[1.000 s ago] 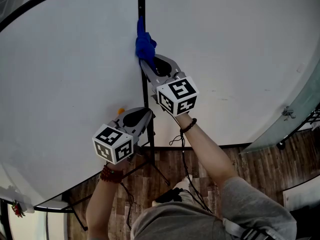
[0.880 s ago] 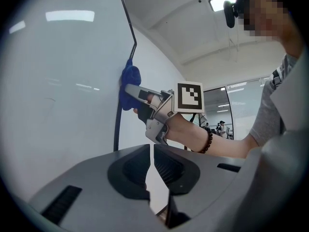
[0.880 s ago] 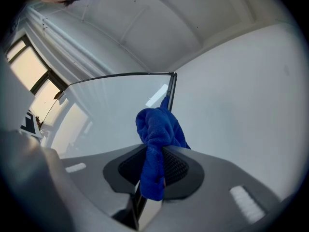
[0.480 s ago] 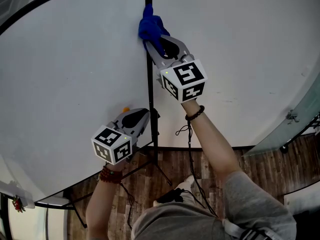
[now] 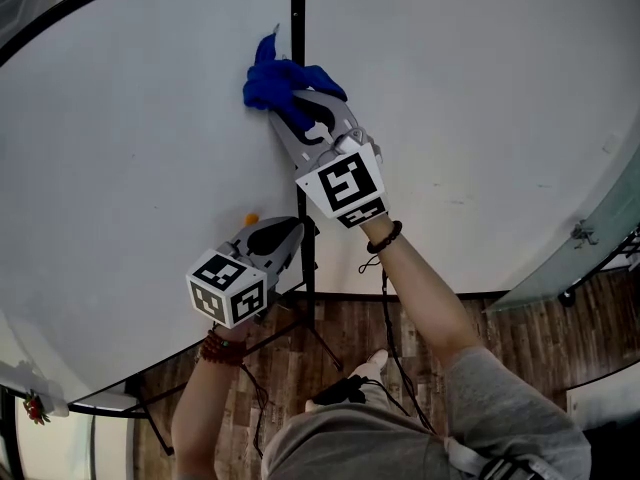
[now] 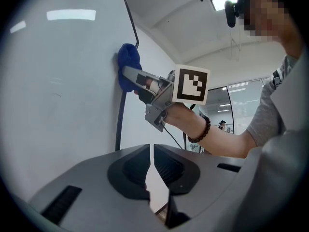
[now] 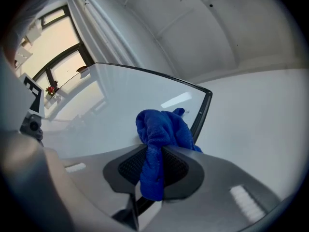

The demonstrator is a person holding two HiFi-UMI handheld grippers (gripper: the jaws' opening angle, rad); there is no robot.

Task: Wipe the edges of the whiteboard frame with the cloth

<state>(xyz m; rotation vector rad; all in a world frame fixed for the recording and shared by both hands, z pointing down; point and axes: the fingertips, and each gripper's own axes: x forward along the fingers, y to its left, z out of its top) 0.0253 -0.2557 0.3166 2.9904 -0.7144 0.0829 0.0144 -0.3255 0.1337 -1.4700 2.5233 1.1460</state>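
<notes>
The whiteboard's black frame edge [image 5: 298, 8] runs straight up the head view. My right gripper [image 5: 290, 108] is shut on a bunched blue cloth [image 5: 272, 76], which is pressed against the board just left of that edge, with a fold lying over the frame. In the right gripper view the cloth [image 7: 161, 127] hangs between the jaws beside the frame [image 7: 200, 112]. My left gripper [image 5: 293, 231] is lower down by the same edge, shut and holding nothing. The left gripper view shows the right gripper [image 6: 137, 79], the cloth [image 6: 127, 69] and the frame [image 6: 119, 124] above it.
A white wall [image 5: 480, 88] lies right of the frame. The board's black stand legs [image 5: 312, 328] spread over a wooden floor [image 5: 520, 338] below. A glass partition [image 5: 590, 238] stands at the right. A small orange object [image 5: 250, 218] sits by the left gripper.
My right gripper rose along the frame edge with the cloth, then swung left, so the cloth now sits mostly on the board's face. The left gripper has stayed put.
</notes>
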